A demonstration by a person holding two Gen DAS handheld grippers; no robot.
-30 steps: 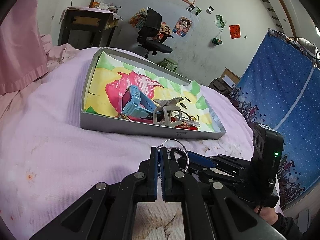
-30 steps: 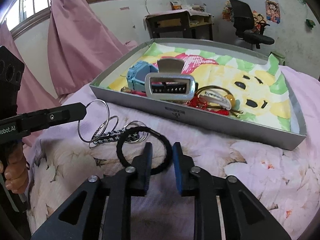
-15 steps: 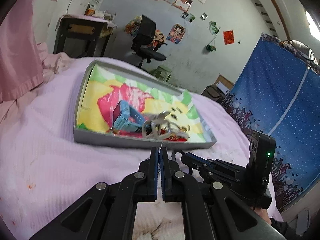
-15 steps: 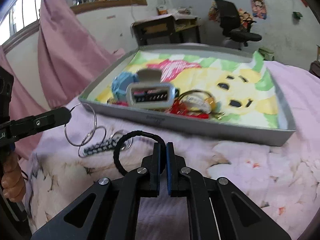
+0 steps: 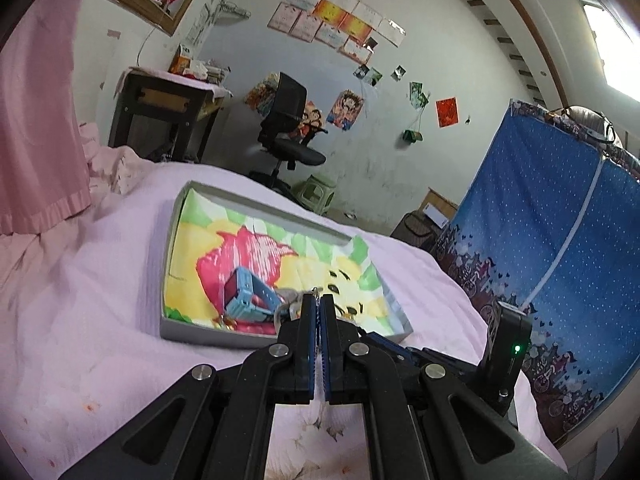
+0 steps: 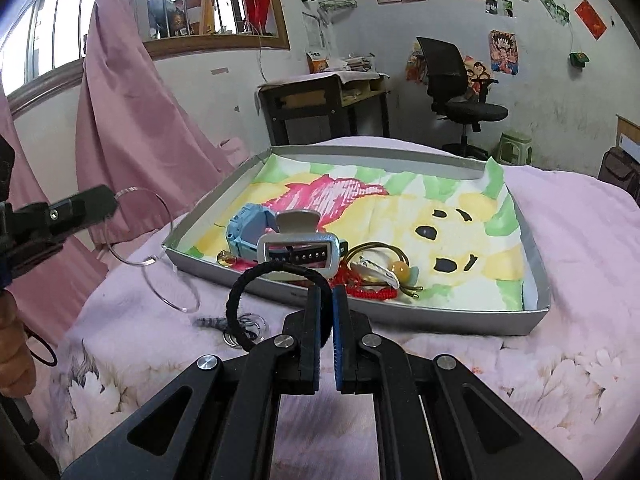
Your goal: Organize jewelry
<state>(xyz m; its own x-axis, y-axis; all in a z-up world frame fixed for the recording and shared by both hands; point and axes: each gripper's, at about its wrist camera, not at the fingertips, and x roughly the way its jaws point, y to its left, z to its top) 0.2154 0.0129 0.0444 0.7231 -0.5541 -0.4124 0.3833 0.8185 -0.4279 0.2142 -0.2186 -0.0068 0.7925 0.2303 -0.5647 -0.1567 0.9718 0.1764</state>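
Note:
A grey tray lined with a colourful drawing lies on the pink bed, also in the left wrist view. It holds a blue watch, a grey hair claw and red and gold trinkets. My right gripper is shut on a black hair tie, lifted in front of the tray. My left gripper is shut on a chain of thin silver rings, which hangs down to the bed at the tray's left corner; it also shows in the right wrist view.
The lower rings and a braided charm trail on the bedspread. A pink curtain hangs at the left. A desk and office chair stand behind the bed, a blue wardrobe on the right.
My right gripper closed on the black hair tie and lifted it. My left gripper rose with the ring chain, pulling it off the bed toward the tray.

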